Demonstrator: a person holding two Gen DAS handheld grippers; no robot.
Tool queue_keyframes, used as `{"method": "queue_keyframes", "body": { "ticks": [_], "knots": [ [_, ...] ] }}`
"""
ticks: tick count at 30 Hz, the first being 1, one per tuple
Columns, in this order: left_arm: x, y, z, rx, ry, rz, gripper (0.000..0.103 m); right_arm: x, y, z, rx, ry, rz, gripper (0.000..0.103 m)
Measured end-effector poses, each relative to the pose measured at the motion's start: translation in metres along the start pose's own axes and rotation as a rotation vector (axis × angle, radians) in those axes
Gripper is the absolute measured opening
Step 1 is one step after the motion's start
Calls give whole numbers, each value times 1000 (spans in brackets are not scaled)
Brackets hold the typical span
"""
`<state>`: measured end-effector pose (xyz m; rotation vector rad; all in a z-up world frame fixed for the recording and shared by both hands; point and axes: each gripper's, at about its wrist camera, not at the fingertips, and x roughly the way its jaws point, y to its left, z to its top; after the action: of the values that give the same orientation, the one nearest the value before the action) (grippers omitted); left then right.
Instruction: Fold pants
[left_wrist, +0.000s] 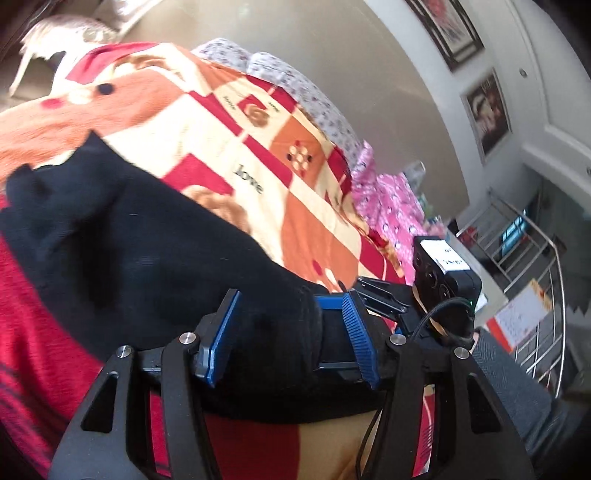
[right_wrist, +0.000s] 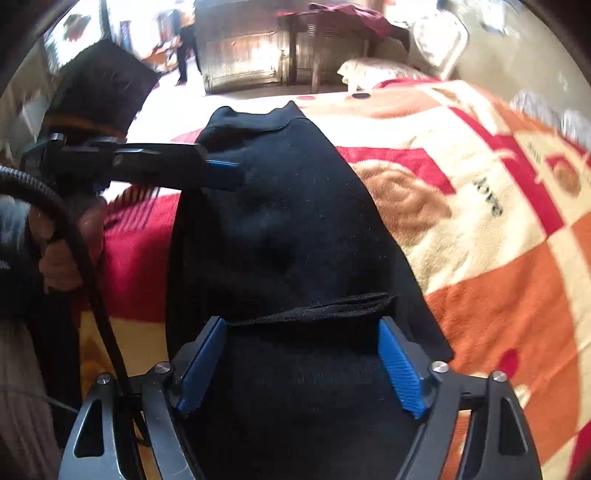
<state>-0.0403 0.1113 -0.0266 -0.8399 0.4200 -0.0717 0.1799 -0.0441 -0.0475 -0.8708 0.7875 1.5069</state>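
Observation:
Black pants (left_wrist: 122, 240) lie on a red, orange and cream blanket (left_wrist: 207, 122) on a bed. My left gripper (left_wrist: 291, 325) has its blue pads wide apart, with pants fabric lying between them. In the right wrist view the pants (right_wrist: 291, 214) stretch away from me, with a folded edge just ahead of my right gripper (right_wrist: 299, 350). Its blue pads are also wide apart over the cloth. The left gripper (right_wrist: 221, 168) shows from the side at the pants' left edge. The right gripper's body (left_wrist: 439, 273) shows in the left wrist view.
Pink patterned cloth (left_wrist: 388, 206) and a floral pillow (left_wrist: 295, 81) lie along the bed's far side. A wall with framed pictures (left_wrist: 487, 114) and a metal railing (left_wrist: 535, 295) stand beyond. A wooden table (right_wrist: 332, 33) and a white chair (right_wrist: 439, 40) stand past the bed.

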Motion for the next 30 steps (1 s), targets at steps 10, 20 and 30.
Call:
{"method": "queue_keyframes", "body": {
  "ticks": [10,20,30],
  "knots": [
    [0,2,2,-15,3,16,60,-12,15,17,-51,19,-55,73],
    [-17,-9,-6,17,-33,76,60,-56,-1,-18,195,-270,-56,77],
    [-71,18,-16,-134,-163,294,66,-96,-66,-149,873,-693,-167,74]
  ]
}}
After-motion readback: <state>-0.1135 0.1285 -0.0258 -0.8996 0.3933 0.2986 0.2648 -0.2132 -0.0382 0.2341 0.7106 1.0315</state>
